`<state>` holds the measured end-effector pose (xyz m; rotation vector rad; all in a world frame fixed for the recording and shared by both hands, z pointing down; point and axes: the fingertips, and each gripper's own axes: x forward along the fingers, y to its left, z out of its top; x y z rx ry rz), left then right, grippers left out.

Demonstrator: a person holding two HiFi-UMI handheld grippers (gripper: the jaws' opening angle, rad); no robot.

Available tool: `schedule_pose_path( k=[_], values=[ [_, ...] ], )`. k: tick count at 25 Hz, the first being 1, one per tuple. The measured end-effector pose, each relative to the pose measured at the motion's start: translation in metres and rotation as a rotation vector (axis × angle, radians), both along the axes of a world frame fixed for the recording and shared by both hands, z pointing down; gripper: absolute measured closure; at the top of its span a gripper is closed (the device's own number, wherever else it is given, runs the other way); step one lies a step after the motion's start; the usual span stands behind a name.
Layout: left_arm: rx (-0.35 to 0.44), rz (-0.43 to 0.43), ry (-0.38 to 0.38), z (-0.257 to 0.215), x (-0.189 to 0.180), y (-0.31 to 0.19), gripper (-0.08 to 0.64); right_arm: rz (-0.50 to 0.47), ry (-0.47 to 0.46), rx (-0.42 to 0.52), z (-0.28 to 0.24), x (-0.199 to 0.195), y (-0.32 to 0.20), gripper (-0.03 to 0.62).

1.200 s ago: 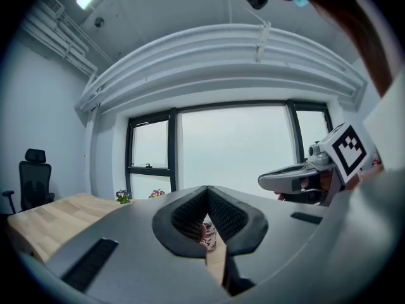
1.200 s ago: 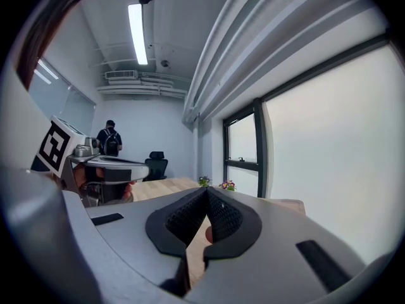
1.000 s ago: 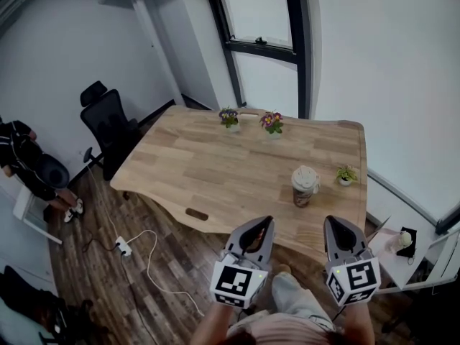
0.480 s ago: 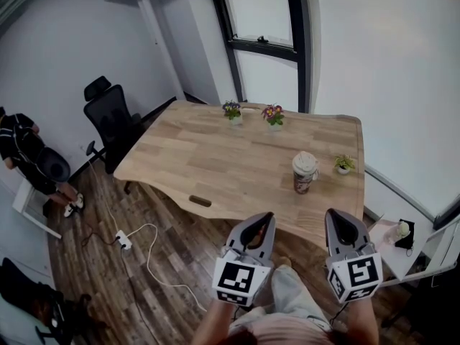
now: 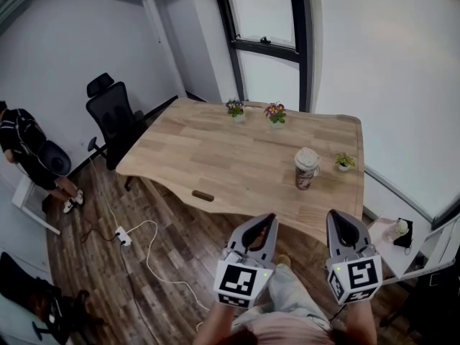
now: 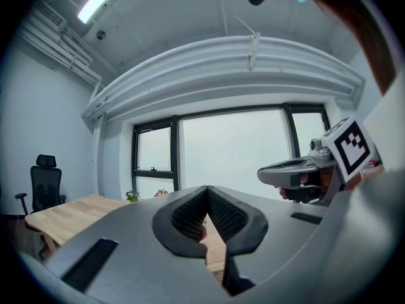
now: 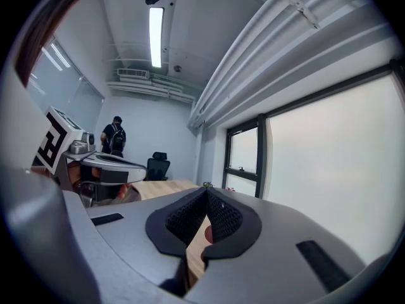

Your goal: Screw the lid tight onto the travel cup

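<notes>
The travel cup (image 5: 306, 169), brown with a pale lid on top, stands upright on the wooden table (image 5: 215, 160) near its right front corner. Both grippers hang in the air well short of the table's front edge, pointing level. My left gripper (image 5: 262, 225) is shut and holds nothing. My right gripper (image 5: 341, 221) is shut and empty too. In the left gripper view the pads (image 6: 218, 211) meet with only table showing past them. The pads (image 7: 218, 217) in the right gripper view also meet, and the cup is hidden there.
Two small flower pots (image 5: 234, 108) (image 5: 275, 113) stand at the table's far edge and a little green plant (image 5: 344, 162) beside the cup. A black office chair (image 5: 111, 117) is at the table's left. A person (image 5: 25, 153) sits at far left. A cable and power strip (image 5: 122, 237) lie on the floor.
Both grippers have drifted back from the table a little and stayed shut. The table and cup sit slightly farther off in the head view.
</notes>
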<state>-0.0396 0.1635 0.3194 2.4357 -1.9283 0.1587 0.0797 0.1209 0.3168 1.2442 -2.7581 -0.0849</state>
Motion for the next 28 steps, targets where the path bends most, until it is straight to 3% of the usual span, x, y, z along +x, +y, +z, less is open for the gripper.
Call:
schedule_pose_path(
  k=[28],
  values=[
    [-0.014,-0.01,0.026,0.003,0.007,-0.003,0.56,-0.01,0.002,0.006,0.003,0.003,-0.002,0.594]
  ],
)
